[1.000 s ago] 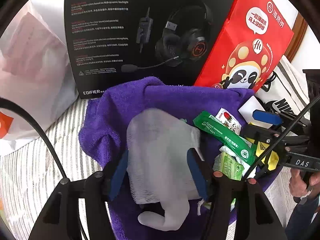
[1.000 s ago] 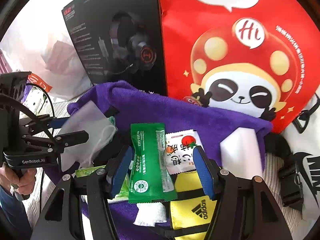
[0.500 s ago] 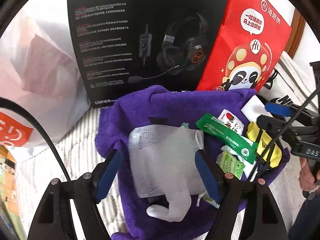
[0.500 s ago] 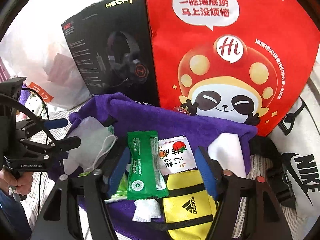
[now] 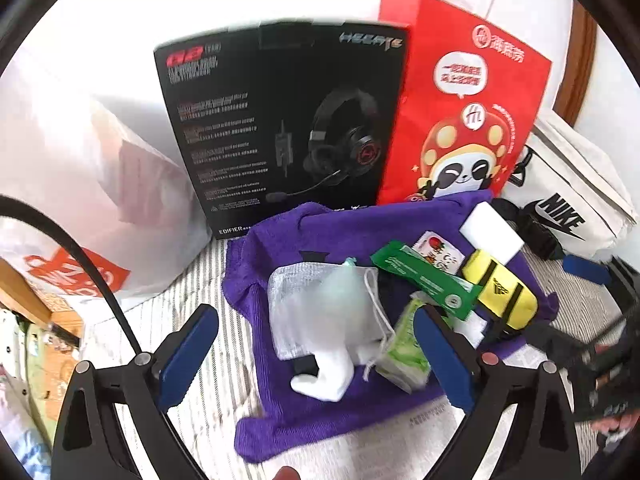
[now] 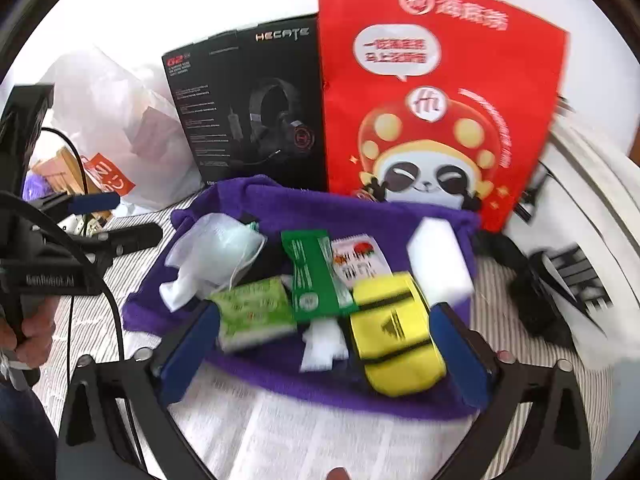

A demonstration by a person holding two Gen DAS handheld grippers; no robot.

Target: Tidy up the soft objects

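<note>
Both grippers are seen drawn back above the purple towel, jaws just spread wide with nothing held: the left gripper has been lifted off the white mesh pouch near the towel's left edge, the right gripper off the green packet at its middle. The gathered items appear released, a placing step judged finished

Fuzzy purple cloth; glossy green plastic wrapper.
</note>
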